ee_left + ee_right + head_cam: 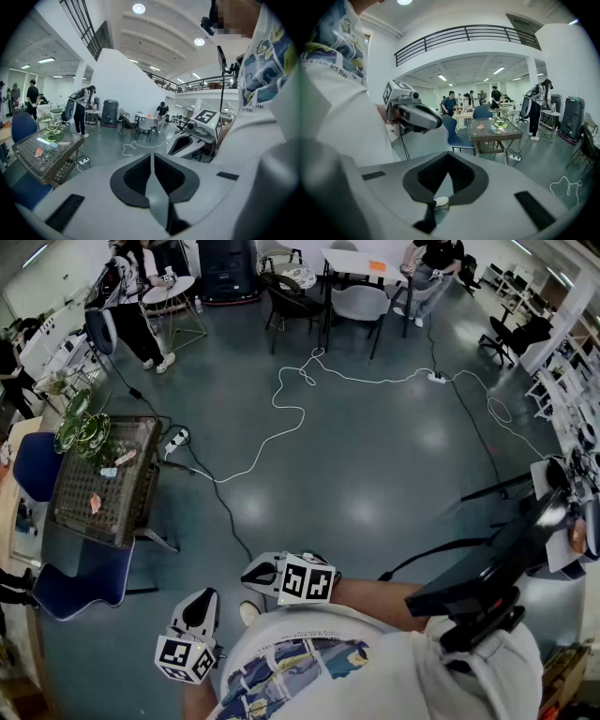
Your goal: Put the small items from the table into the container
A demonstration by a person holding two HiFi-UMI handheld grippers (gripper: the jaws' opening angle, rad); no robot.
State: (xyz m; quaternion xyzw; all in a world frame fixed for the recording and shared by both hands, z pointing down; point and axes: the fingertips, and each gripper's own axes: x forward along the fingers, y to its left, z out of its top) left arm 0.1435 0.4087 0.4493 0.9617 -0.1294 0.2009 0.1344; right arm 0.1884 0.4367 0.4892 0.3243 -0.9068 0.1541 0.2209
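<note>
A wicker table with a glass top (134,486) stands far off at the left of the head view. On it lie small items, among them a pink one (95,503) and a light blue one (109,472). Green tiered wire containers (84,430) stand at its far end. Both grippers hang close to the person's body, well away from the table. The left gripper (201,601) is shut and empty, its pads meeting in its own view (151,157). The right gripper (255,570) is also shut with nothing between its pads (449,164). The table (492,130) shows ahead of it.
Two blue chairs (37,465) (80,579) stand beside the table. A power strip (176,439) and a white cable (281,413) lie on the grey floor. Black equipment (487,582) juts out at the right. People, chairs and tables (361,296) fill the back.
</note>
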